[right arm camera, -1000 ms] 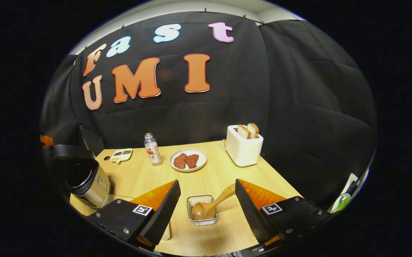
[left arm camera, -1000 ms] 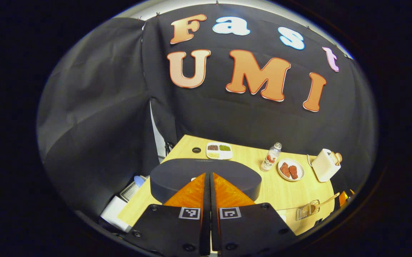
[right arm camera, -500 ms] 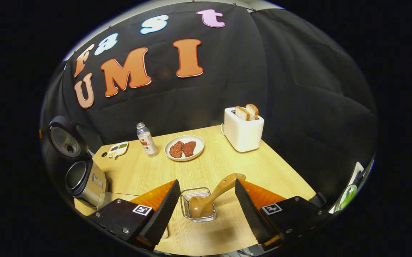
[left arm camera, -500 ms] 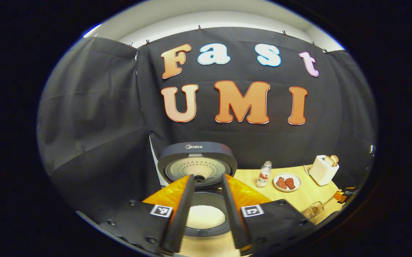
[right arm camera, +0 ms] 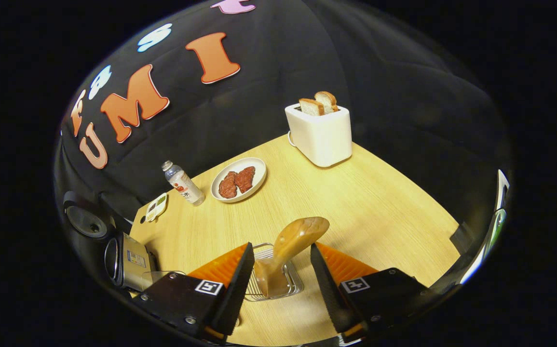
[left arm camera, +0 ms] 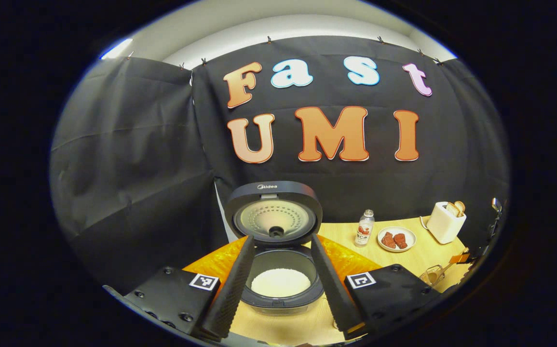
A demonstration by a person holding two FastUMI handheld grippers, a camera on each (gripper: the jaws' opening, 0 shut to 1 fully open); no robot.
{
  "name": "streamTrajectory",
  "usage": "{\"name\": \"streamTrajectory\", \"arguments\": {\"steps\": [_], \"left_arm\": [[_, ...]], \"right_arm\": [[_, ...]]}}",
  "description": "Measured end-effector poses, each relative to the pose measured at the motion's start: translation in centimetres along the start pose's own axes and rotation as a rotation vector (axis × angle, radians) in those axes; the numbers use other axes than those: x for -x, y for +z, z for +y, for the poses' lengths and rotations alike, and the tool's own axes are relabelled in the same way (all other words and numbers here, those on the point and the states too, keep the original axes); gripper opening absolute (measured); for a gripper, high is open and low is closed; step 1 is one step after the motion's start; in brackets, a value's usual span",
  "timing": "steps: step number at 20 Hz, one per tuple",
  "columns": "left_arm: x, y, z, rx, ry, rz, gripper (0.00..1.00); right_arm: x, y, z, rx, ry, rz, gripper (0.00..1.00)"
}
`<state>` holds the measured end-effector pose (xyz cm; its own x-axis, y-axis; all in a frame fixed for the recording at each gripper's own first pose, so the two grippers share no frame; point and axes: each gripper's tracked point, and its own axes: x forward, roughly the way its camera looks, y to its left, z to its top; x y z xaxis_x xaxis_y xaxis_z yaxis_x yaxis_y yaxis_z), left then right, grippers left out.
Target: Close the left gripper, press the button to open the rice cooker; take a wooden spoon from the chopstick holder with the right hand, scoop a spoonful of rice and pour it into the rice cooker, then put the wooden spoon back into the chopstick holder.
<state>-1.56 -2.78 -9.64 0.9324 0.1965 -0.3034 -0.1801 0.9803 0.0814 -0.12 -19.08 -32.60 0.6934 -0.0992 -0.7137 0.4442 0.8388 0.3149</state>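
Right gripper view: the right gripper (right arm camera: 278, 279), jaws wide and empty, straddles the wooden spoon (right arm camera: 290, 246) in the chopstick holder (right arm camera: 273, 284); it should pinch the handle squarely, then lift straight. The left gripper (left arm camera: 278, 284) hangs open, empty, before the open rice cooker (left arm camera: 278, 241).

**Two matching hand-held tongs**

The left tongs (left arm camera: 280, 284) carry two flat black plates studded with round screws, each bearing a small square black-and-white marker. Long wedge-shaped fingers (left arm camera: 232, 289) with a ribbed inner face run forward from them. The right tongs (right arm camera: 278, 284) show the same build: black screwed plates, one square marker apiece.
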Motion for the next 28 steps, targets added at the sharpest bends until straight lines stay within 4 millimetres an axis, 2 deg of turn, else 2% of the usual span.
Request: {"name": "streamTrajectory", "arguments": {"steps": [2,3,4,5,6,7,11,18,19,20,21,24,25,26,28], "left_arm": [[0.6,-1.1,-0.5,0.019,0.012,0.025,0.84],[0.9,-1.6,-0.8,0.022,0.013,0.041,0.86],[1.2,-2.0,-1.3,0.016,0.012,0.047,0.82],[1.4,-2.1,-1.5,0.001,0.012,0.046,0.82],[1.6,-1.9,-1.5,-0.016,0.017,0.039,0.79],[1.6,-1.8,-1.5,-0.032,0.019,0.034,0.82],[1.5,-1.2,-2.3,-0.063,-0.005,0.014,0.82],[0.3,-0.1,-1.5,-0.070,-0.060,-0.027,0.82],[0.2,0.1,-1.1,-0.066,-0.063,-0.036,0.75],[0.0,0.1,-0.6,-0.060,-0.065,-0.044,0.82],[-0.1,0.2,-0.3,-0.057,-0.070,-0.054,0.75],[-0.3,0.6,1.1,-0.055,-0.067,-0.094,0.93],[-0.4,0.5,1.4,-0.055,-0.068,-0.101,0.96],[-0.4,0.7,1.9,-0.053,-0.063,-0.112,0.90],[-0.5,0.9,2.2,-0.046,-0.080,-0.124,0.94]], "right_arm": [[-1.3,-0.3,-0.1,-0.036,0.009,0.022,0.64],[-1.8,-1.0,0.2,-0.066,0.022,0.056,0.55],[-1.9,-1.1,0.7,-0.093,0.048,0.071,0.50],[-2.2,-1.2,0.5,-0.113,0.046,0.069,0.31],[-2.5,-0.9,0.1,-0.129,0.036,0.052,0.27],[-2.2,-1.1,0.3,-0.135,0.040,0.049,0.17],[-1.1,-1.1,0.7,-0.105,0.038,0.024,0.11],[3.3,2.8,2.3,-0.099,0.030,-0.098,0.08],[4.2,3.3,2.5,-0.100,0.028,-0.120,0.08],[5.0,3.8,3.0,-0.101,0.032,-0.135,0.08],[5.8,4.1,3.6,-0.103,0.035,-0.150,0.08],[8.3,4.1,6.6,-0.099,0.092,-0.156,0.08],[9.1,3.9,7.9,-0.086,0.114,-0.159,0.08],[9.6,3.5,9.5,-0.065,0.138,-0.154,0.08],[10.3,2.0,12.8,-0.005,0.190,-0.146,0.08]]}}
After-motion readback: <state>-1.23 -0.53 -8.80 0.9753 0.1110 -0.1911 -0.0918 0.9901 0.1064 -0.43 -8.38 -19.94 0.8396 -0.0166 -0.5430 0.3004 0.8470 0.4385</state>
